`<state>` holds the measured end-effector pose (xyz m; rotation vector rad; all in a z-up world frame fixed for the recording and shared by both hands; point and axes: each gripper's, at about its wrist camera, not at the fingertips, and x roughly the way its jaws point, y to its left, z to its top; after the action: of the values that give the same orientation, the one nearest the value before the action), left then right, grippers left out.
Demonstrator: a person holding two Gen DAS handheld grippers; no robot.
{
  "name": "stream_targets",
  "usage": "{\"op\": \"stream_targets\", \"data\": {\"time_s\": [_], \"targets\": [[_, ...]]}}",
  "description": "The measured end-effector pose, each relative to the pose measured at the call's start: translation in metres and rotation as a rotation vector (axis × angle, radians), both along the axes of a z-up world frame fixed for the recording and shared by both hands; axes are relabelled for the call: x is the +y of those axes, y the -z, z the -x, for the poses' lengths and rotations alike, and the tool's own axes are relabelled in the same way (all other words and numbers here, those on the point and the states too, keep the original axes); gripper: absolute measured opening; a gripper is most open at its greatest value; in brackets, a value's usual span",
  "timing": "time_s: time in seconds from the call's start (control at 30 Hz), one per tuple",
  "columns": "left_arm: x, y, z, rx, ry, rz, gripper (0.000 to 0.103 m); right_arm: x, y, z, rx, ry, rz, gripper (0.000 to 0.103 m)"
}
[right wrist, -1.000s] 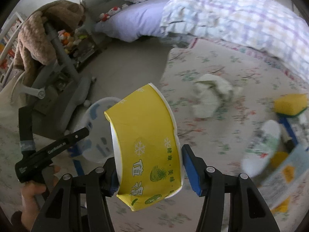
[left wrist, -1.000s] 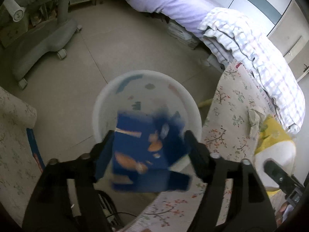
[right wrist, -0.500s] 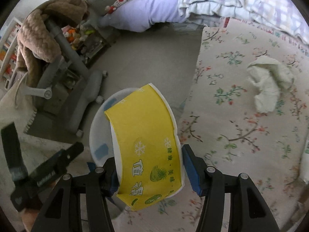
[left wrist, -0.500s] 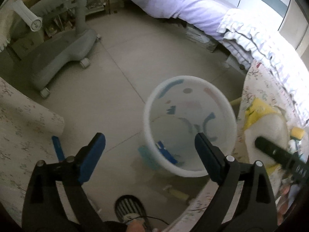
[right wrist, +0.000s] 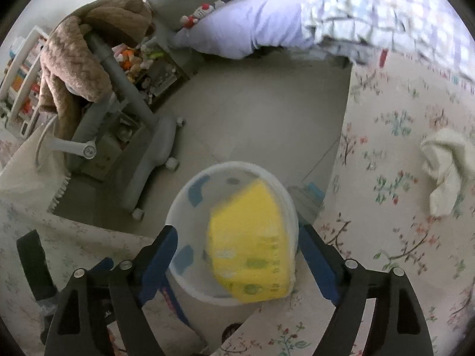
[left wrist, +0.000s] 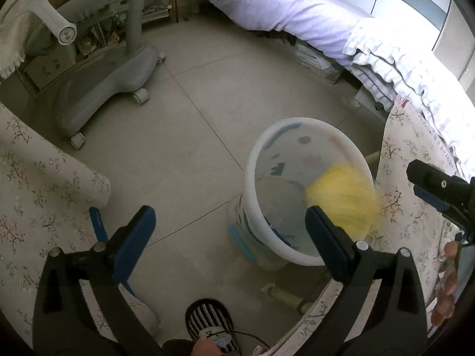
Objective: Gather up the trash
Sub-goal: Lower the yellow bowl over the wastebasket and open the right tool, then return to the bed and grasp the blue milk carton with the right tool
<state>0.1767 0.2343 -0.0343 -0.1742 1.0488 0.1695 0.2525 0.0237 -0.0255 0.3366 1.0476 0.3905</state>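
Note:
A white translucent trash bin [left wrist: 308,195] stands on the floor beside the floral-covered table [left wrist: 406,207]; it also shows in the right wrist view [right wrist: 231,228]. A yellow paper cup [right wrist: 252,249], blurred by motion, is falling into the bin, free of the jaws; it shows as a yellow blur in the left wrist view [left wrist: 341,198]. My right gripper [right wrist: 237,255] is open above the bin. My left gripper [left wrist: 228,231] is open and empty beside the bin. A crumpled white tissue [right wrist: 445,163] lies on the table.
A grey wheeled chair base [left wrist: 101,89] stands on the tiled floor at left. A bed with purple sheet [left wrist: 282,9] and checked blanket [left wrist: 409,68] is behind. A floral-covered surface [left wrist: 35,192] is at left. A slipper [left wrist: 207,317] is below.
My left gripper dropped the blue carton into the bin and opened. My right gripper moved over the bin, opened and let go of the yellow cup, which is falling.

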Motion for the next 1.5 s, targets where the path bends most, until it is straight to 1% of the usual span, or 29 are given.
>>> {"op": "stream_targets", "data": {"time_s": [0.13,0.23,0.37,0.47,0.67,0.7,0.73,0.83,0.9,0.97,1.07,1.13,1.2,1.23,1.33,1.4,1.5], "targets": [[0.002,-0.003,0.002,-0.012,-0.008,0.02,0.102,-0.001,-0.008,0.005,-0.014,-0.001,0.048,0.087],[0.004,-0.006,0.004,-0.026,-0.009,0.051,0.102,-0.005,-0.014,0.011,-0.03,0.003,0.069,0.087],[-0.001,-0.012,0.007,-0.045,-0.014,0.08,0.102,-0.021,-0.02,0.027,-0.051,0.009,0.106,0.088],[-0.009,-0.016,0.01,-0.054,0.0,0.094,0.102,-0.034,-0.026,0.04,-0.067,0.017,0.134,0.091],[-0.038,-0.024,0.012,-0.073,0.077,0.106,0.102,-0.07,-0.04,0.068,-0.079,0.057,0.169,0.092],[-0.042,-0.025,0.013,-0.077,0.089,0.111,0.102,-0.078,-0.043,0.074,-0.088,0.067,0.168,0.094],[-0.048,-0.028,0.013,-0.08,0.105,0.119,0.102,-0.084,-0.044,0.078,-0.091,0.071,0.171,0.103],[-0.063,-0.032,0.016,-0.09,0.141,0.128,0.102,-0.103,-0.048,0.091,-0.093,0.076,0.185,0.103],[-0.073,-0.035,0.017,-0.096,0.168,0.127,0.102,-0.117,-0.05,0.099,-0.081,0.072,0.216,0.103],[-0.087,-0.037,0.019,-0.099,0.199,0.126,0.102,-0.13,-0.053,0.106,-0.088,0.076,0.244,0.103],[-0.105,-0.04,0.019,-0.099,0.233,0.145,0.102,-0.156,-0.055,0.119,-0.092,0.105,0.301,0.103],[-0.115,-0.04,0.019,-0.093,0.25,0.164,0.102,-0.175,-0.055,0.125,-0.08,0.136,0.328,0.103],[-0.128,-0.039,0.019,-0.081,0.284,0.165,0.102,-0.197,-0.052,0.13,-0.05,0.189,0.342,0.103],[-0.137,-0.037,0.018,-0.063,0.314,0.151,0.102,-0.206,-0.05,0.132,-0.038,0.211,0.343,0.103],[-0.158,-0.034,0.018,-0.041,0.351,0.104,0.102,-0.231,-0.044,0.136,-0.008,0.292,0.362,0.103],[-0.167,-0.033,0.018,-0.031,0.368,0.093,0.102,-0.24,-0.04,0.139,0.008,0.325,0.392,0.103],[-0.179,-0.032,0.02,-0.021,0.394,0.079,0.102,-0.249,-0.032,0.138,0.044,0.36,0.386,0.103]]}}
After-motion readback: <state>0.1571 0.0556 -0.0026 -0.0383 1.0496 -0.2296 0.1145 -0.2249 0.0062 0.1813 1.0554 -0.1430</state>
